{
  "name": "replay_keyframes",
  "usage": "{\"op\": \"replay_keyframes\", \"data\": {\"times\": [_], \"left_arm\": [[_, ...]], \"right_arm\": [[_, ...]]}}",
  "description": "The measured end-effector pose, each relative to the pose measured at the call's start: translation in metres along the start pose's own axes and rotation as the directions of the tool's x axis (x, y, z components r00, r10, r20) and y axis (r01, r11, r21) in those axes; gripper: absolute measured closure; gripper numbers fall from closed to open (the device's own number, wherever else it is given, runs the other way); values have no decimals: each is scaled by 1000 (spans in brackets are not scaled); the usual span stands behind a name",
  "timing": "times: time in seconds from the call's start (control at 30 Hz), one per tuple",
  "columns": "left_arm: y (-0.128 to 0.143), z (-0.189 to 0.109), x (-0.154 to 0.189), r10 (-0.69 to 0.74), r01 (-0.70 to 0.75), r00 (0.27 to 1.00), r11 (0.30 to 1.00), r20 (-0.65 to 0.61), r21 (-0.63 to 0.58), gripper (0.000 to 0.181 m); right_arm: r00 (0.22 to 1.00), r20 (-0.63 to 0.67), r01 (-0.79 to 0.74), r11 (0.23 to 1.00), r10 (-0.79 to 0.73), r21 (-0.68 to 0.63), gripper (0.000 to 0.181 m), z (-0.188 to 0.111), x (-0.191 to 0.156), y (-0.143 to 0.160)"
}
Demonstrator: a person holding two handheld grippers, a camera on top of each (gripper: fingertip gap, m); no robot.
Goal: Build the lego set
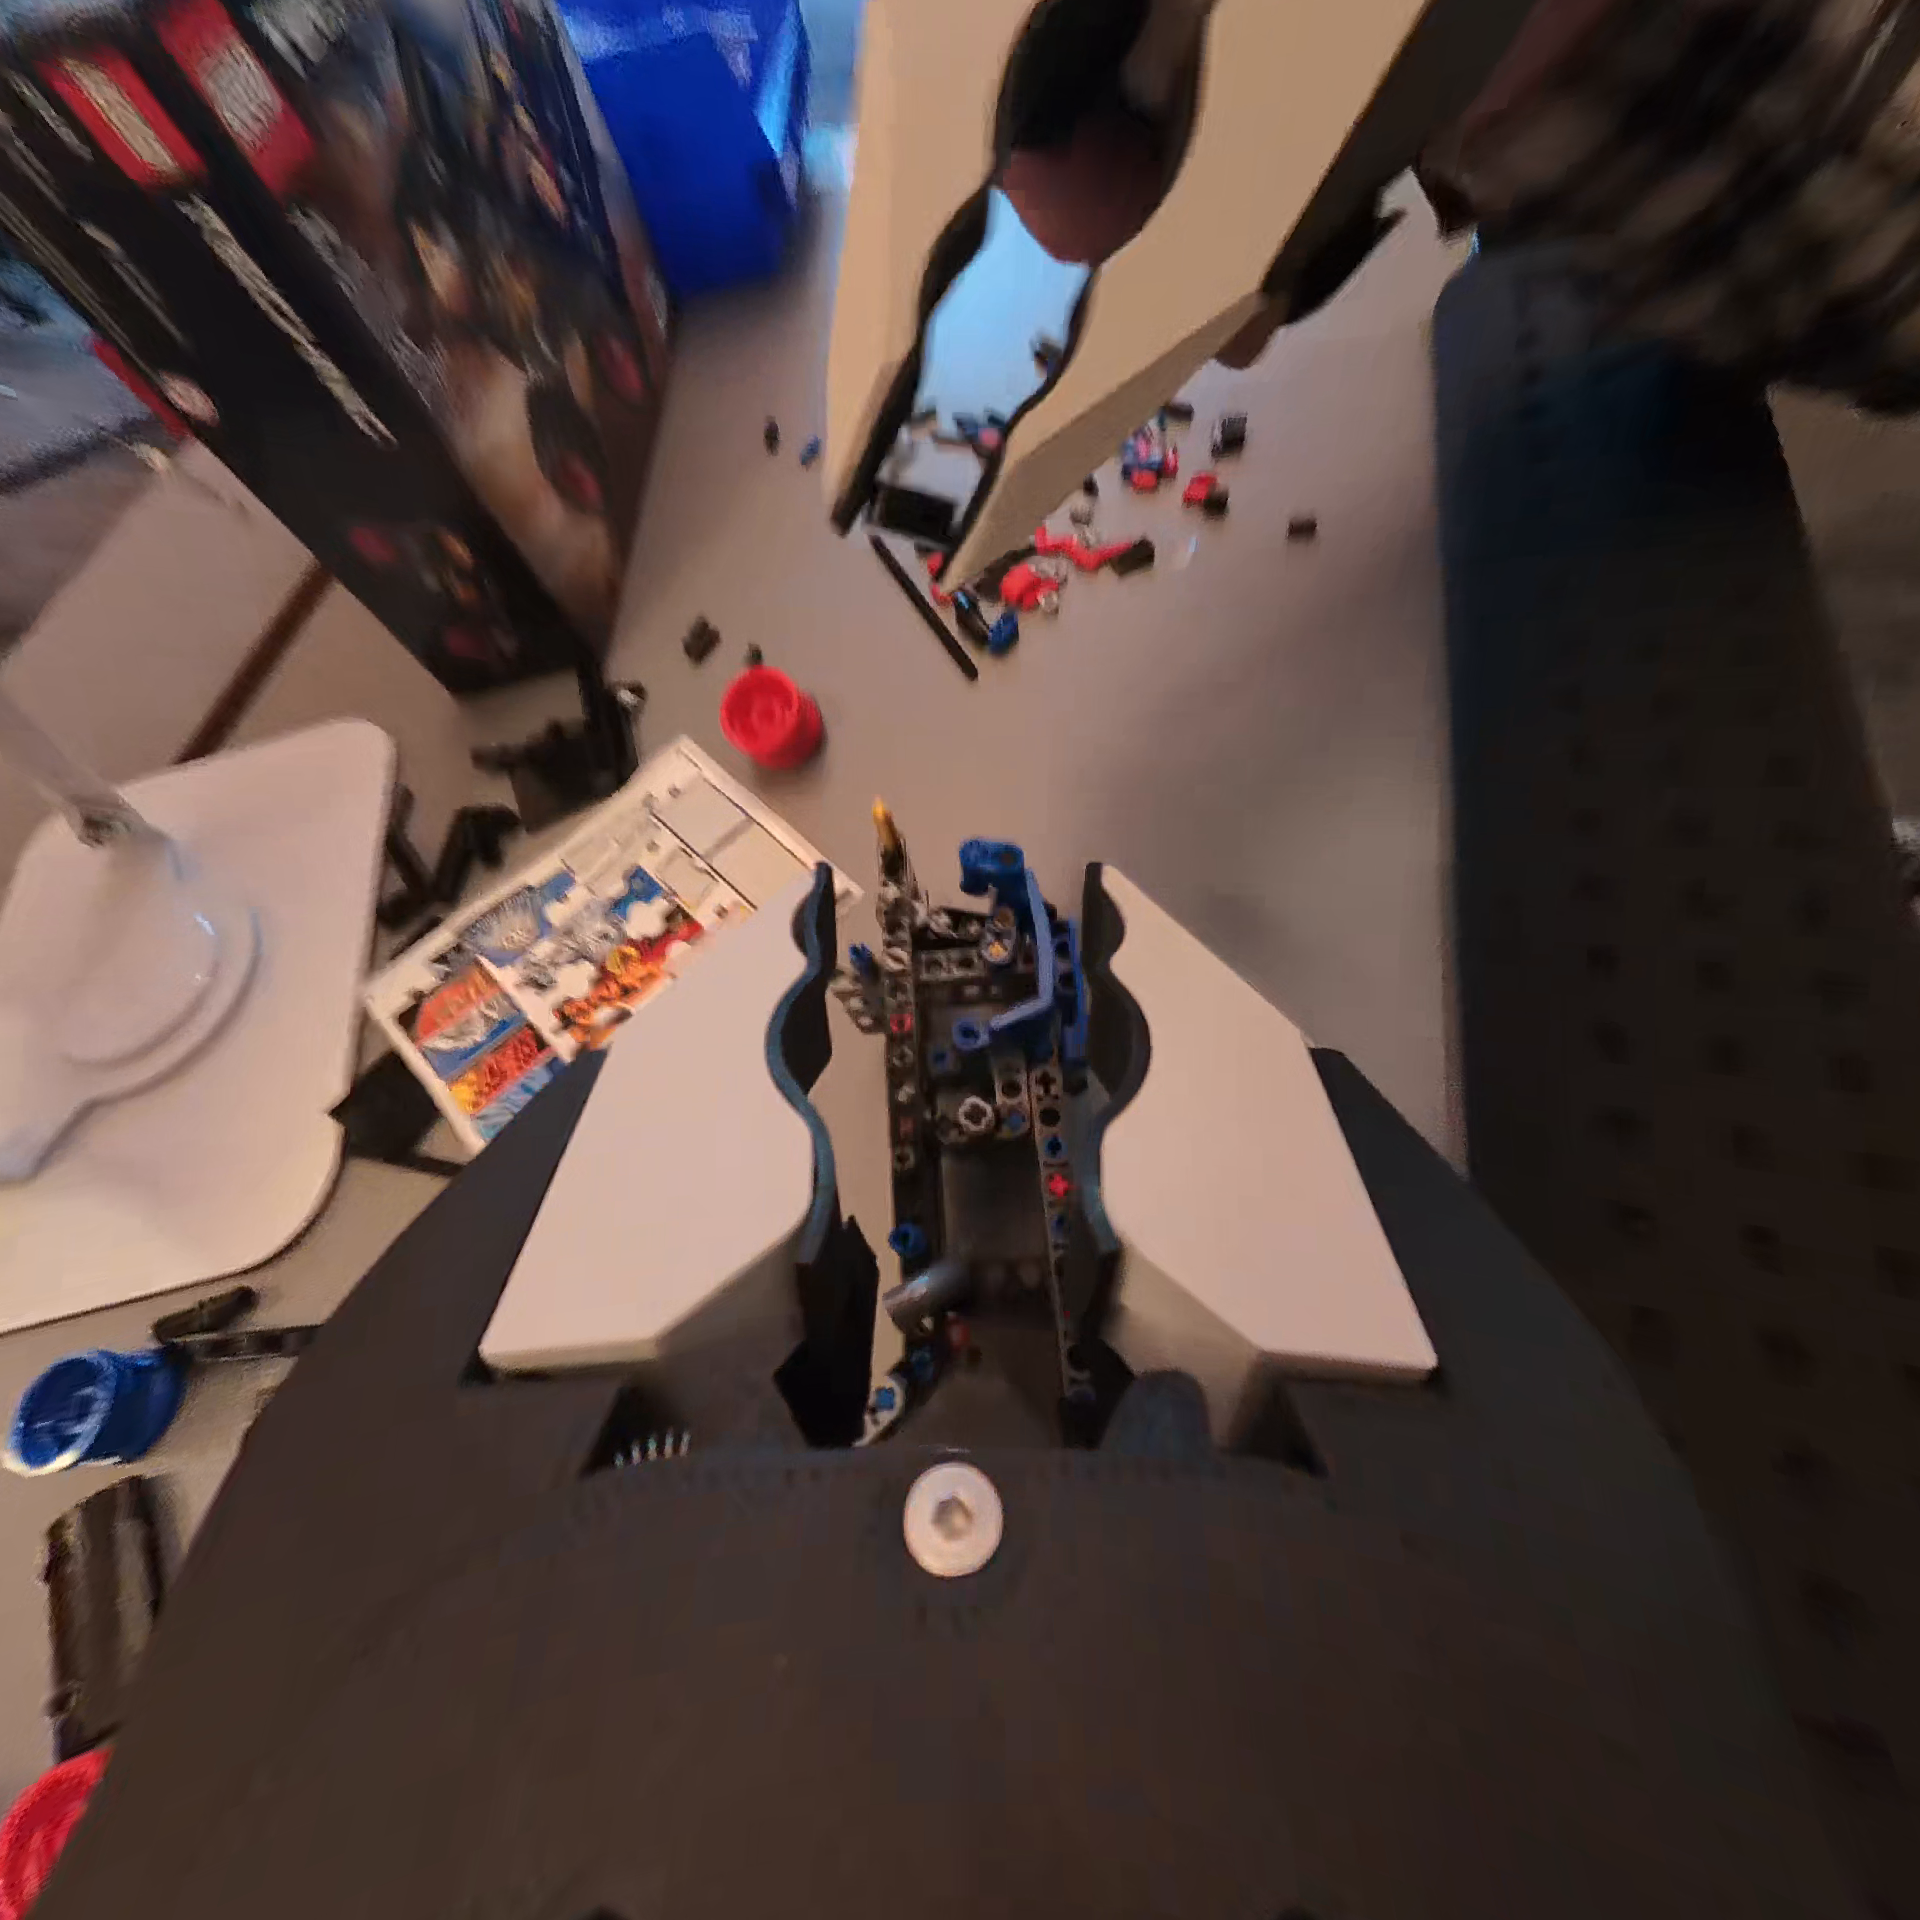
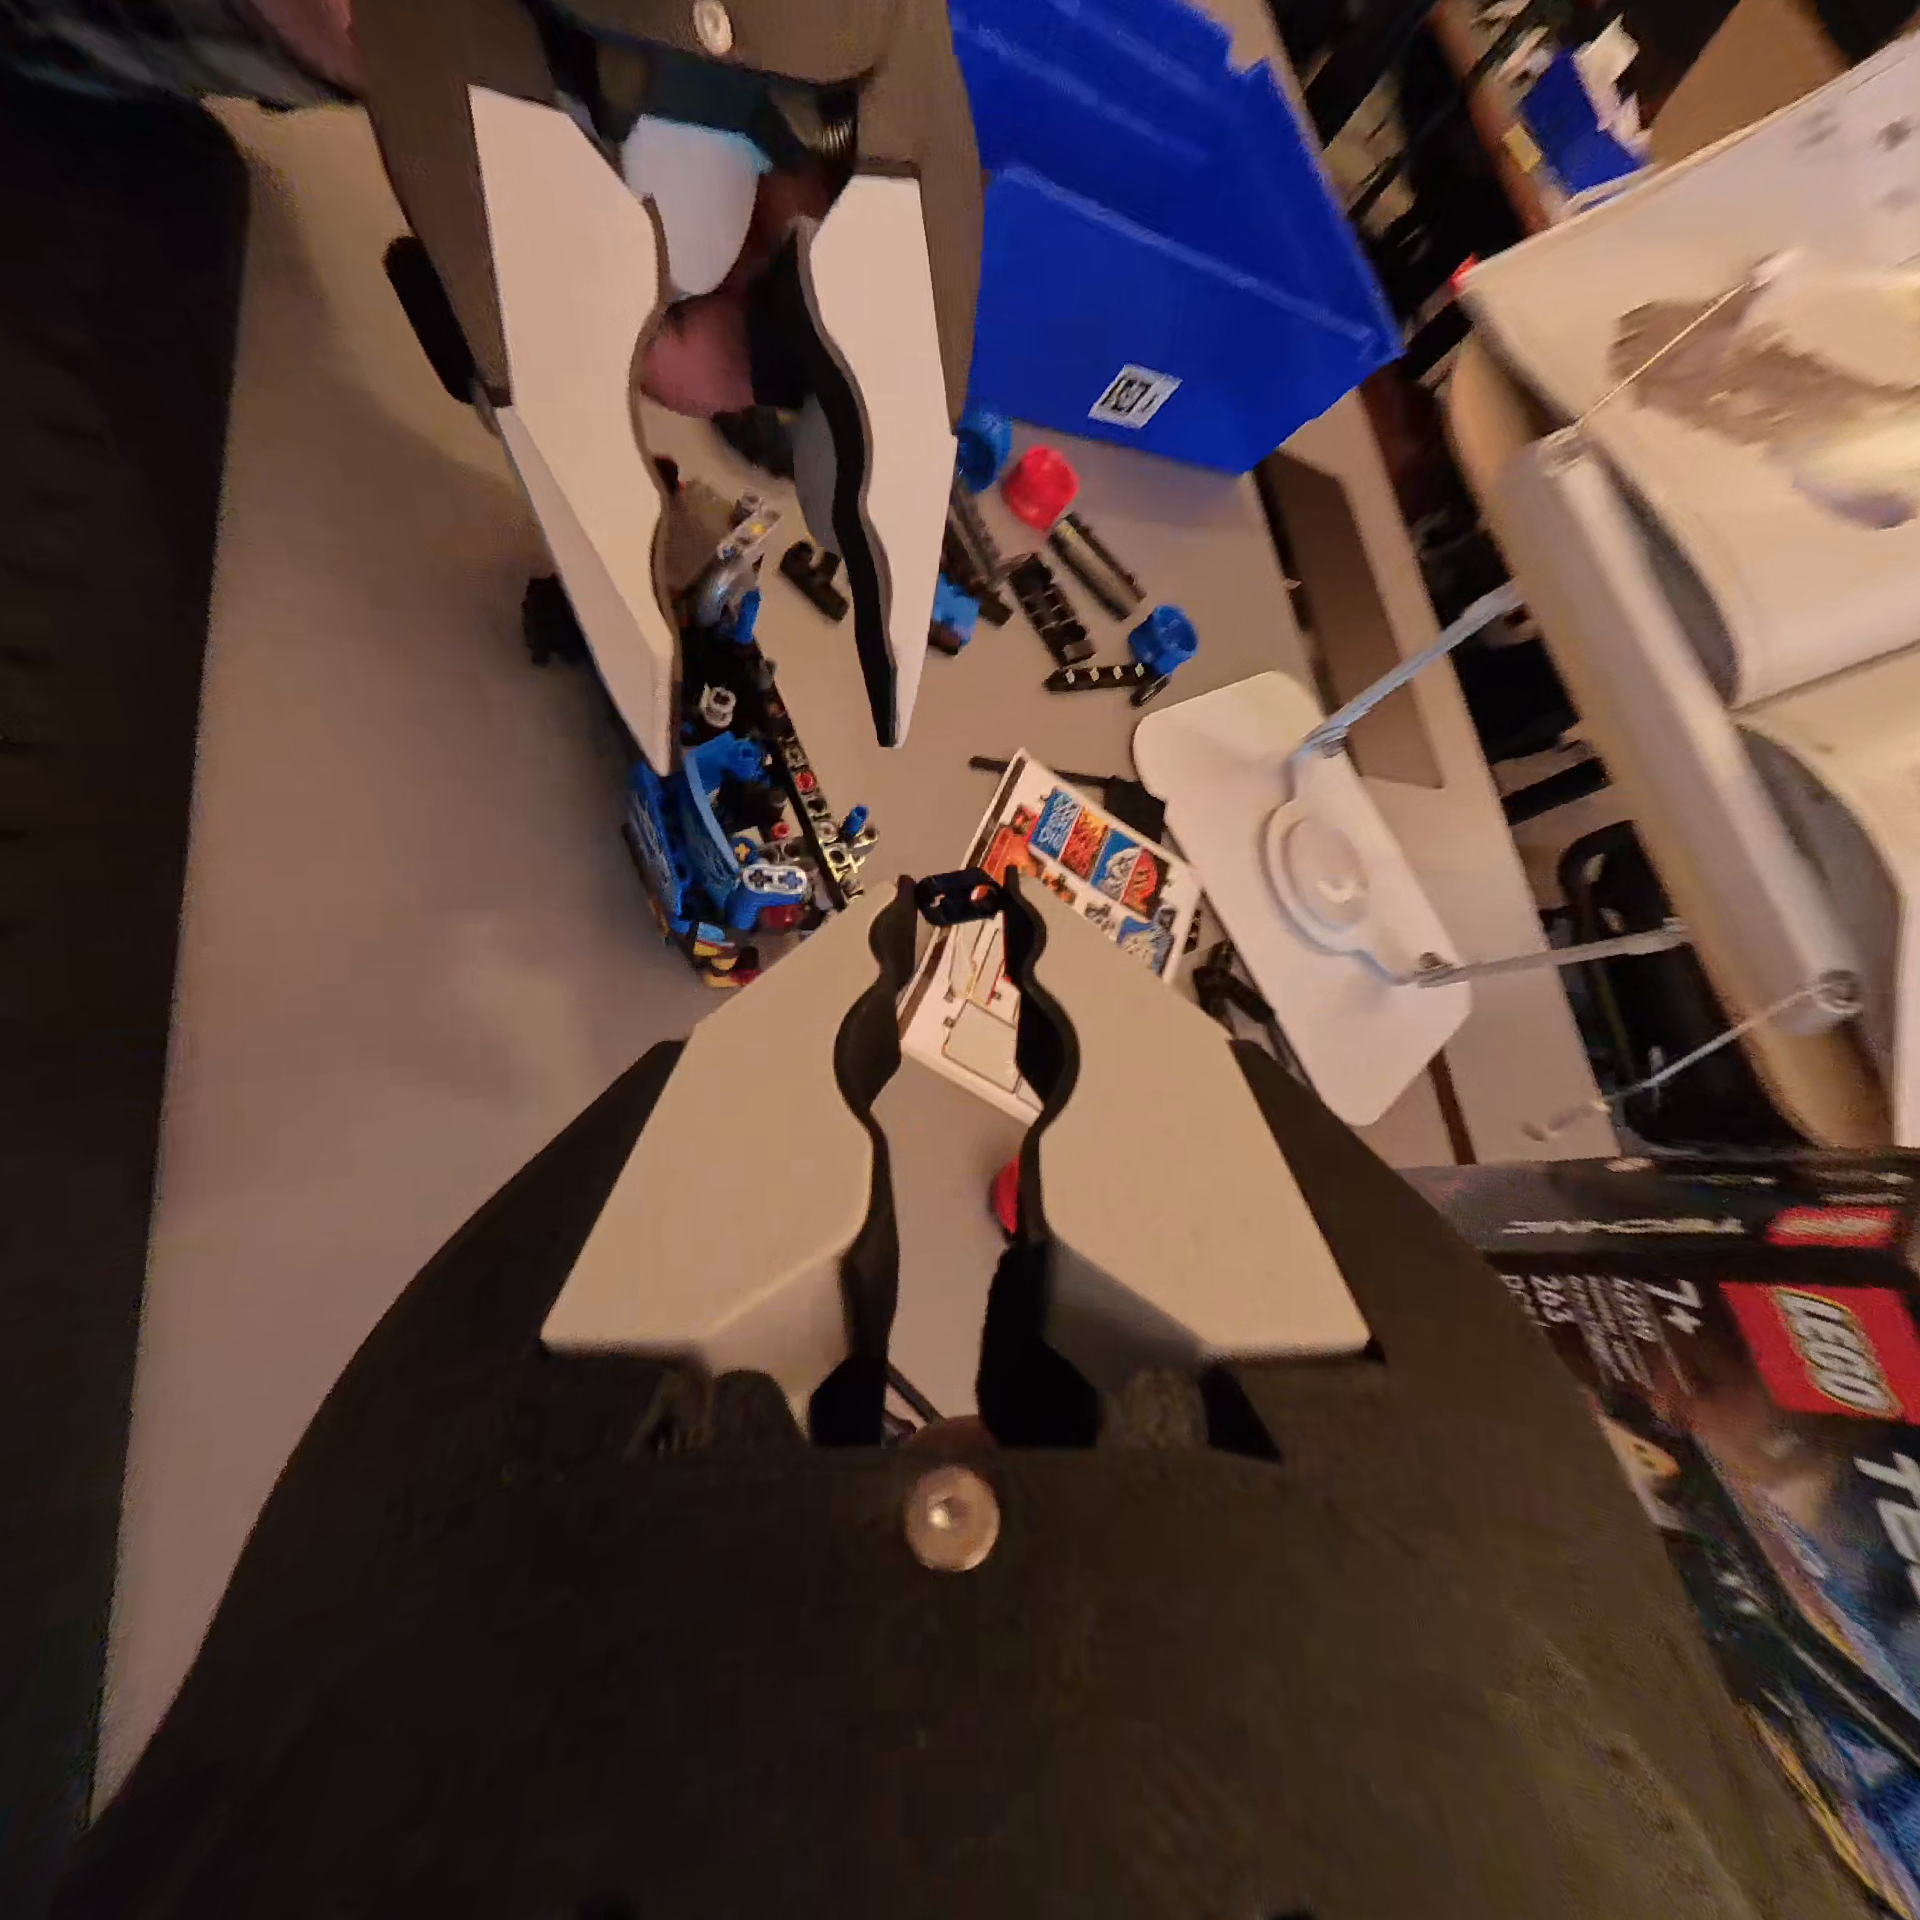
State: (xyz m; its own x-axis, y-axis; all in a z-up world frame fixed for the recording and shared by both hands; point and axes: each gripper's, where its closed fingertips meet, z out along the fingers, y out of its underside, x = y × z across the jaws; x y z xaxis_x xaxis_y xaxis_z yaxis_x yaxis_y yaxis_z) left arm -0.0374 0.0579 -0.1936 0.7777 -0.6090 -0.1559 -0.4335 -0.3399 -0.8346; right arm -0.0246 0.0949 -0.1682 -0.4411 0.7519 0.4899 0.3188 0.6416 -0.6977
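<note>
Right wrist view: the right tongs [image 2: 961, 896] pinch a small black connector piece [image 2: 956, 899] at the very tips, just beside the half-built blue-and-black model [image 2: 748, 821]; so shallow a grip could let it twist or drop. Left tongs [image 1: 961, 987] clamp the model, angled down over the table [image 1: 1195, 727].

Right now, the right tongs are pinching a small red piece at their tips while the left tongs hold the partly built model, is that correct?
Not quite: the small piece pinched at the tips of the right tongs is black, not red, as the right wrist view shows. The left tongs do hold the partly built model.
</note>
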Motion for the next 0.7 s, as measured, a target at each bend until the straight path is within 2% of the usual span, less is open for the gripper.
{"op": "replay_keyframes", "data": {"times": [0.17,0.33,0.5,0.7], "left_arm": [[15,10,3,35,-35,999,996,-1,-78,136],[27,18,5,35,-37,999,992,-18,-120,137],[30,23,7,41,-44,999,990,-25,-132,137],[24,20,4,35,-36,999,994,-15,-103,137]], "right_arm": [[997,79,11,994,-3,-108,167,25,-6,18],[991,129,52,981,-28,-186,167,38,-10,30],[989,146,53,982,-27,-180,167,40,-9,29],[990,140,39,986,-16,-164,167,26,-11,29]]}}
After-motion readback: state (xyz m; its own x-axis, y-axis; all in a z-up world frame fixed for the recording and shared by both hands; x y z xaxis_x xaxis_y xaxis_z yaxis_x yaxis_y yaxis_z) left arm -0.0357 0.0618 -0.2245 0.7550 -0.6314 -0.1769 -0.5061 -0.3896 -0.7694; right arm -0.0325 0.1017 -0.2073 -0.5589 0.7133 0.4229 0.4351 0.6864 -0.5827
